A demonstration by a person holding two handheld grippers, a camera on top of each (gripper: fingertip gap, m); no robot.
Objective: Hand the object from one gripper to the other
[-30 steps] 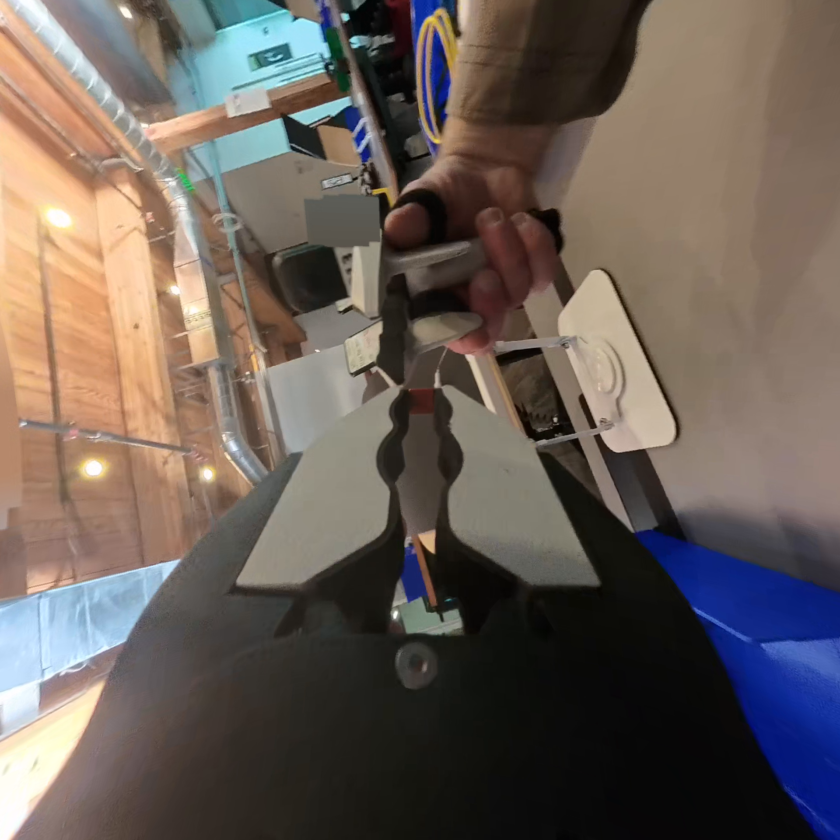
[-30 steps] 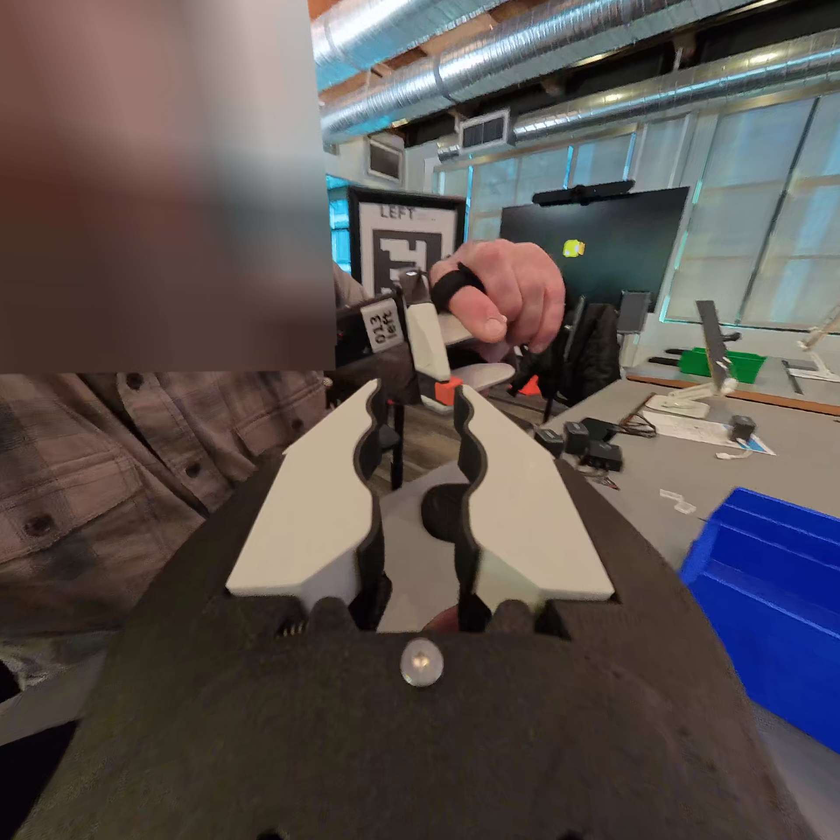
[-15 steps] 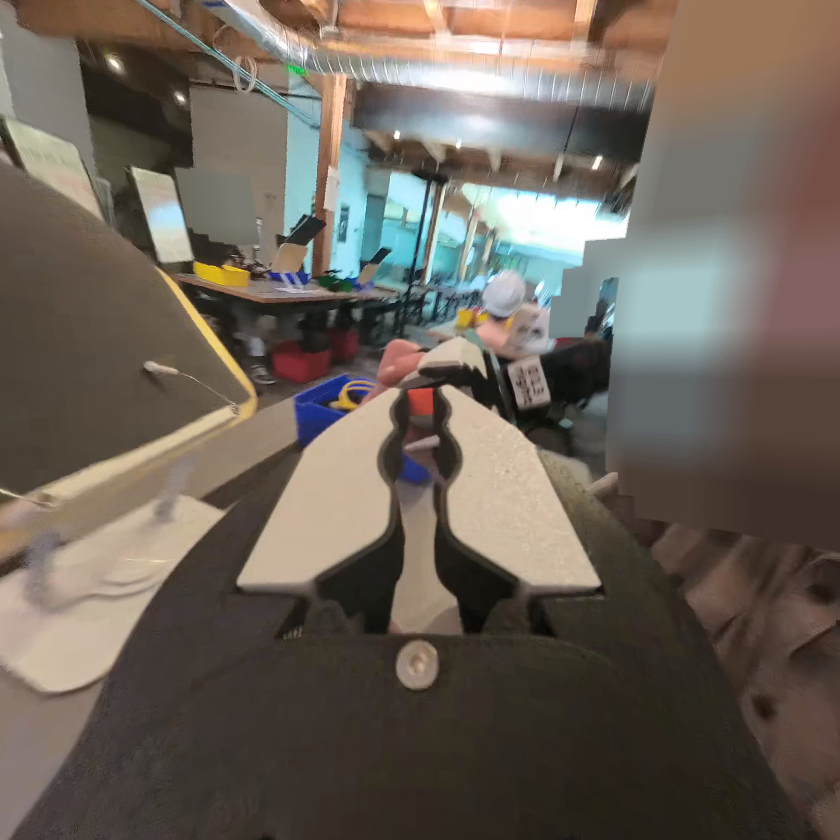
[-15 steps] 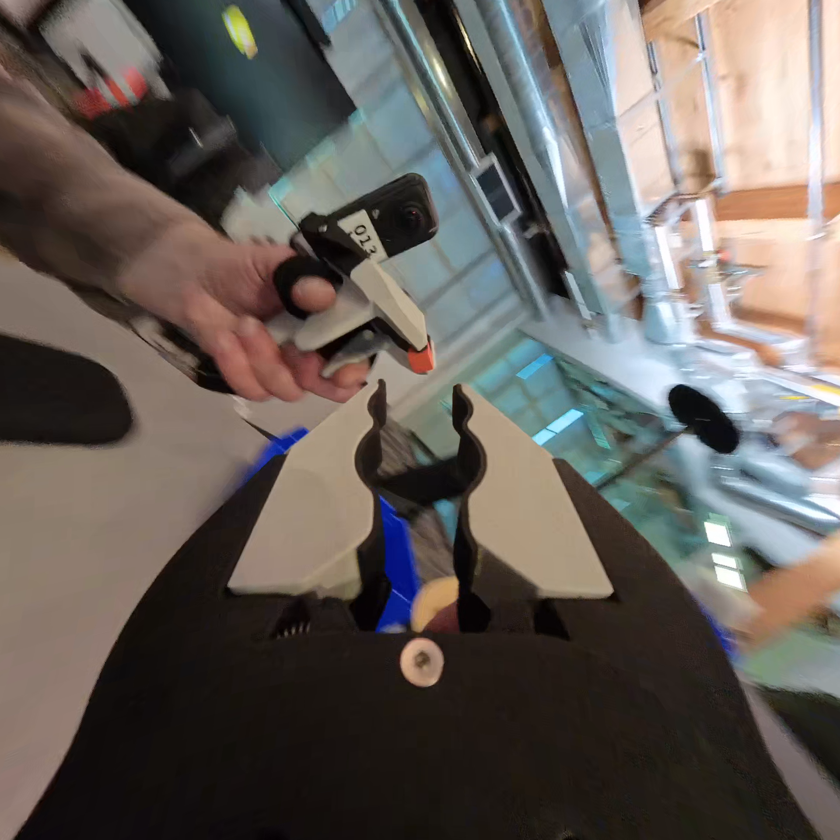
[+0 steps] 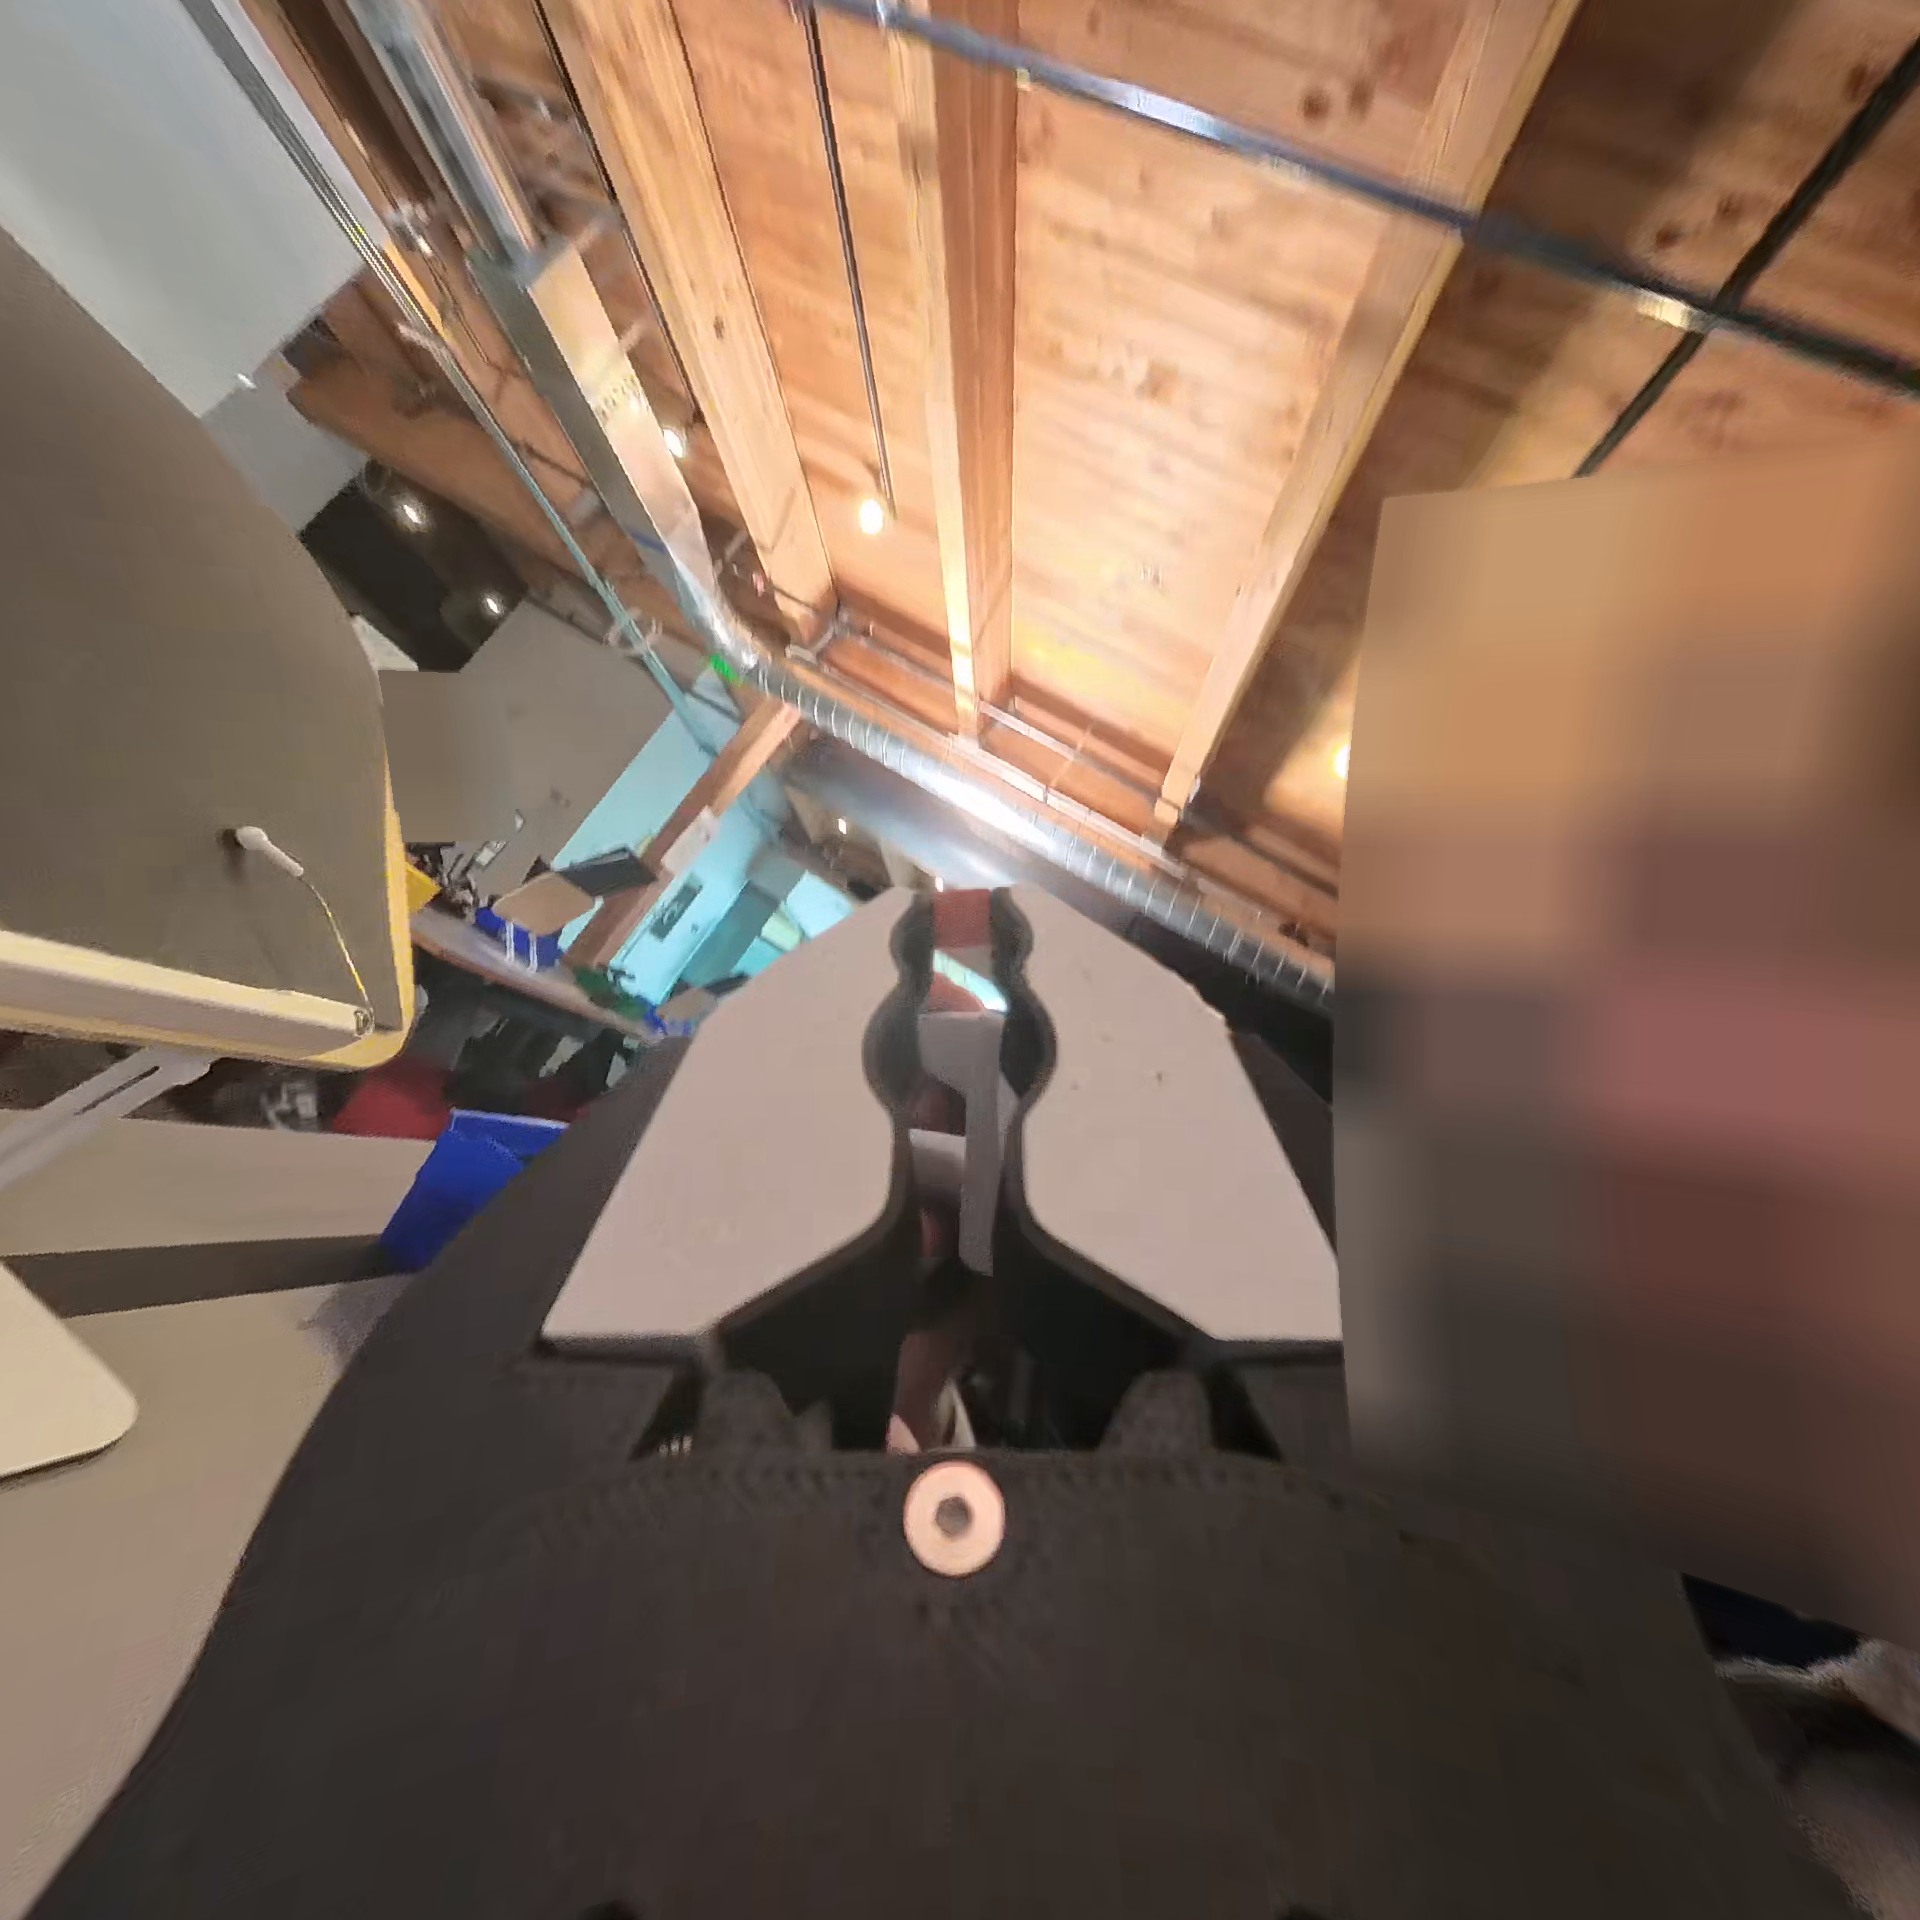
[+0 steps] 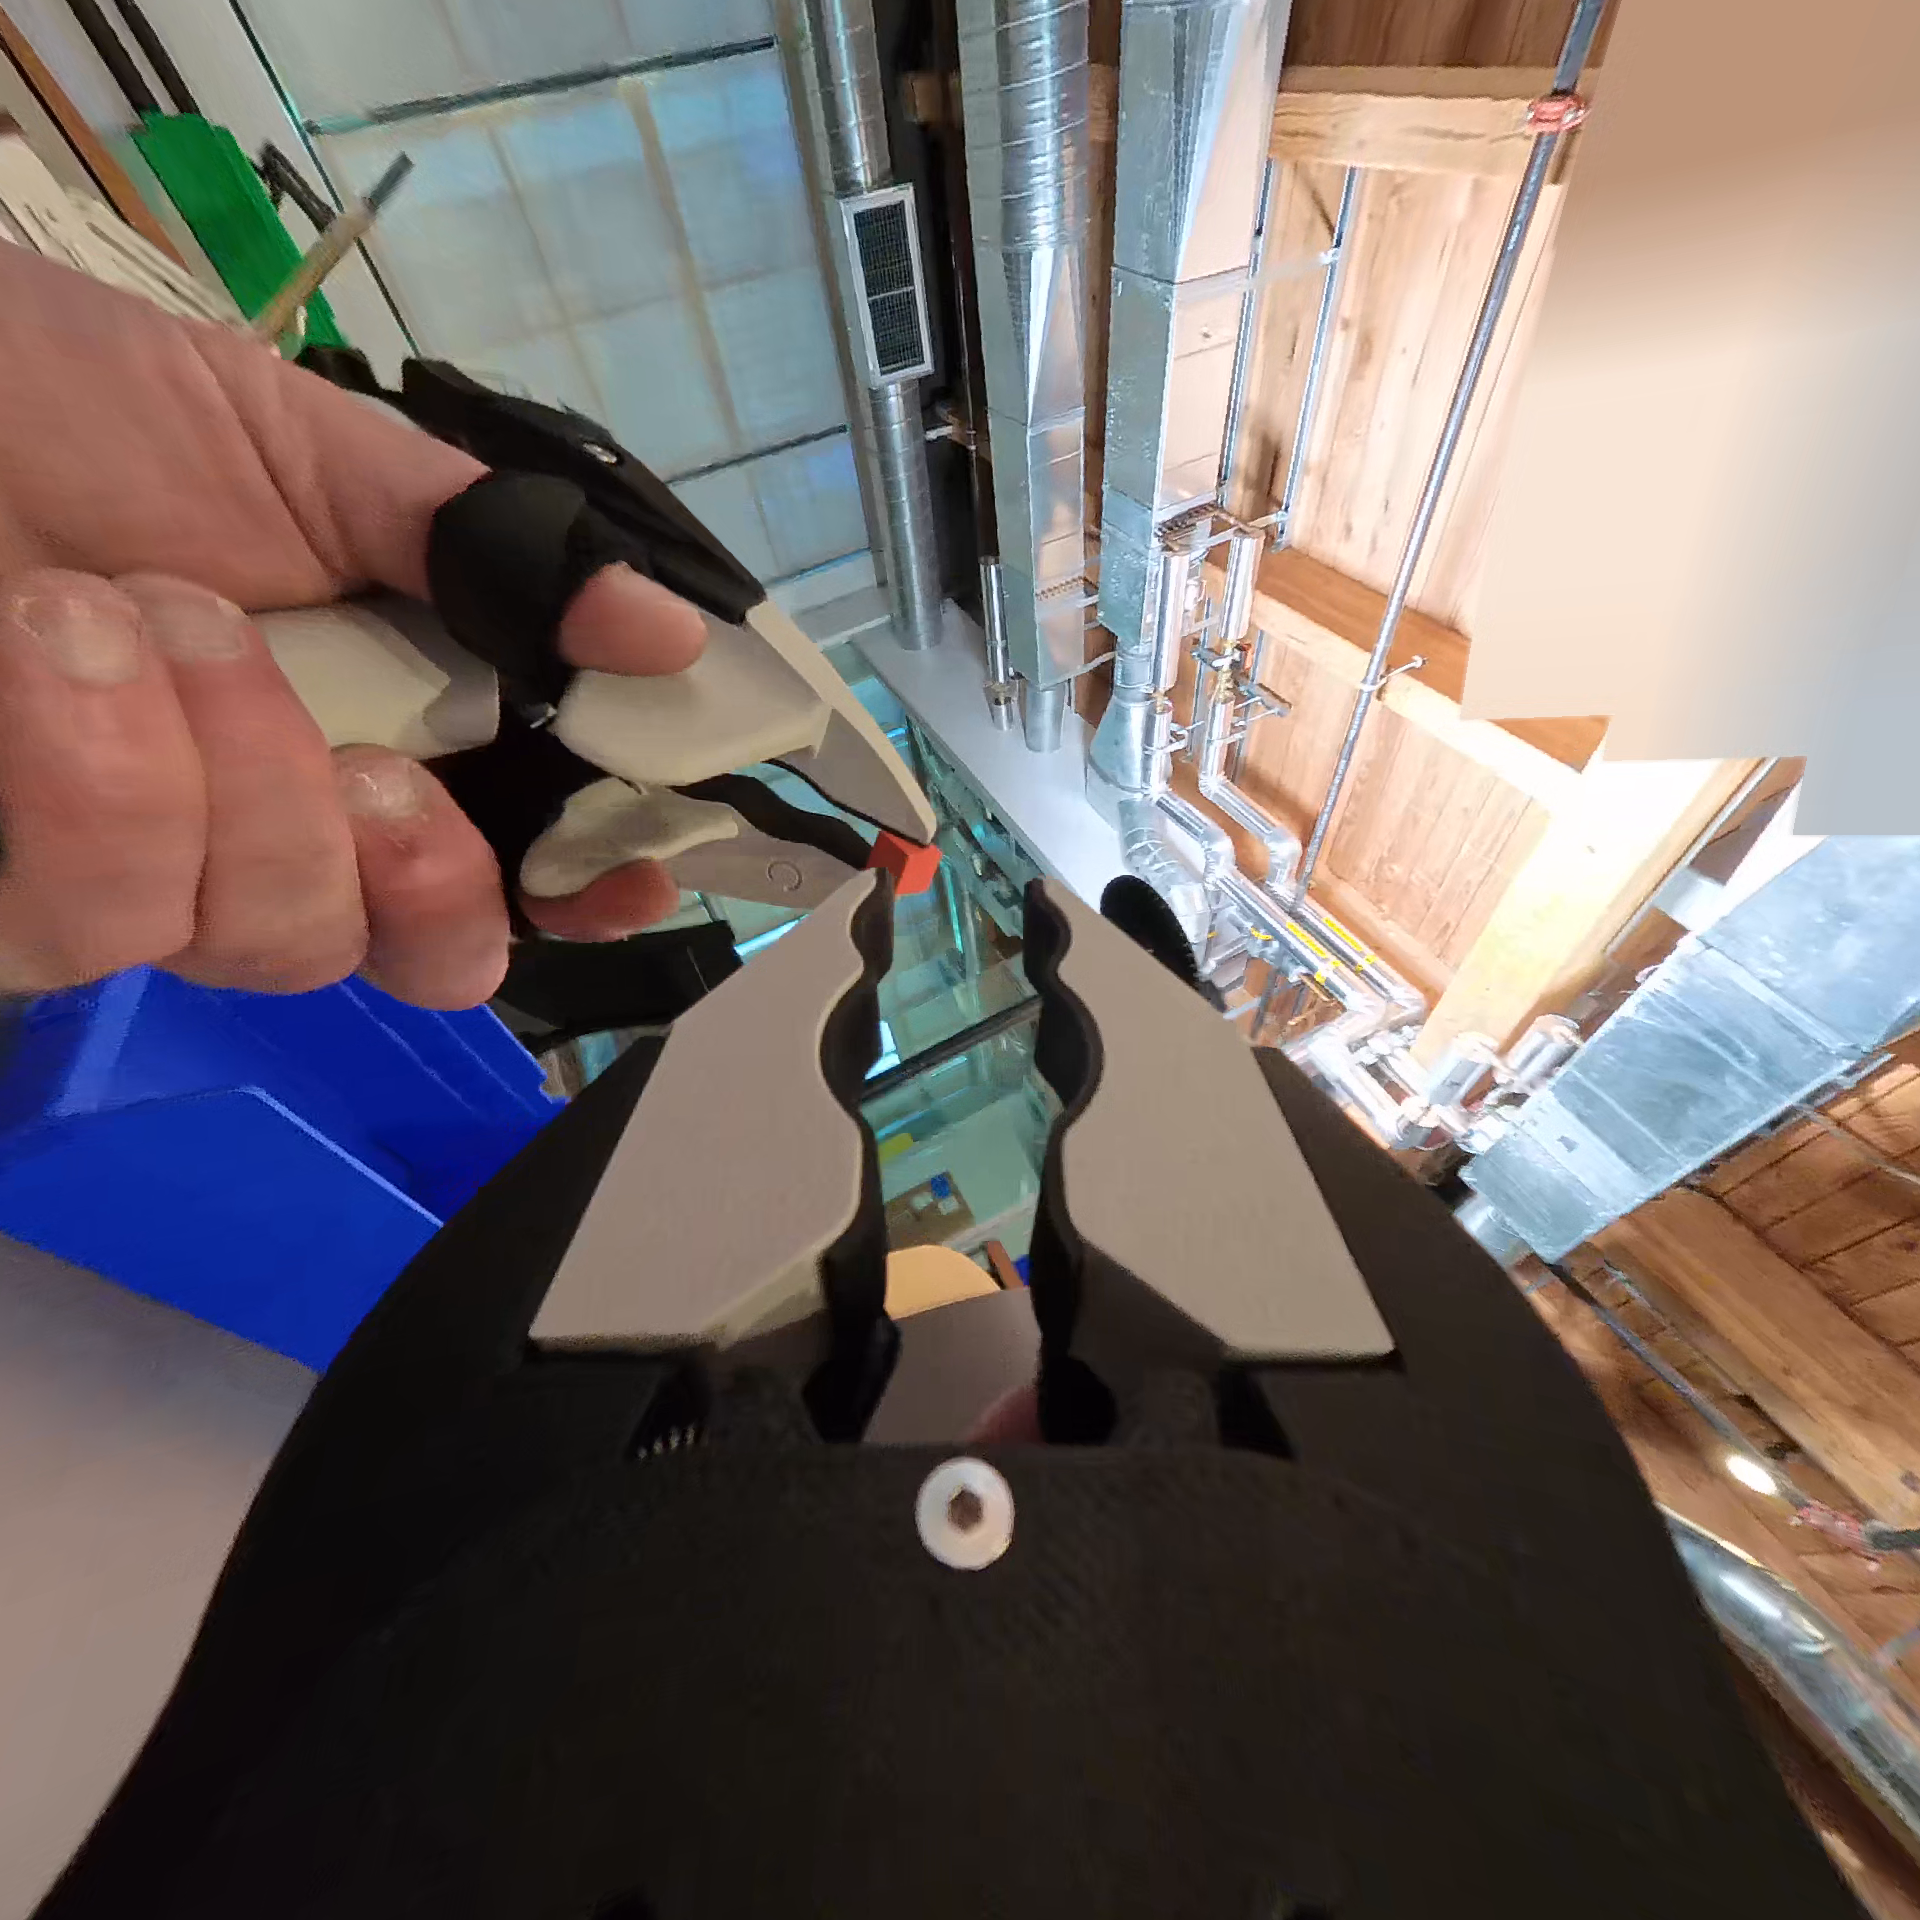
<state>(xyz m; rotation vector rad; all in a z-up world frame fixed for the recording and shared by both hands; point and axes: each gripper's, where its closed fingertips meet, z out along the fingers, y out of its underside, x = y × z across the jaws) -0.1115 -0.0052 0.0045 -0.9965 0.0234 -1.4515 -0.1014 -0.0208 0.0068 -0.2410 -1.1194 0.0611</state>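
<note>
- Right gripper (image 6: 956, 914): jaws apart, empty; it should shift toward its own left tip until the cube sits between them.
- Left gripper (image 6: 894, 847): pinched on the cube, should hold until then.
- Red cube (image 6: 904, 862): just beyond right gripper's left fingertip.

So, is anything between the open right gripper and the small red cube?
Nothing visible. The red cube, pinched at the left gripper's tip, sits just above the right gripper's fingertips, nearer one fingertip, with only open air between.

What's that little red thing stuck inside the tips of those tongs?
A small red block, pinched at the very tips of the left tongs. Its clamped sides are hidden; the right tongs gape open beside it.
</note>
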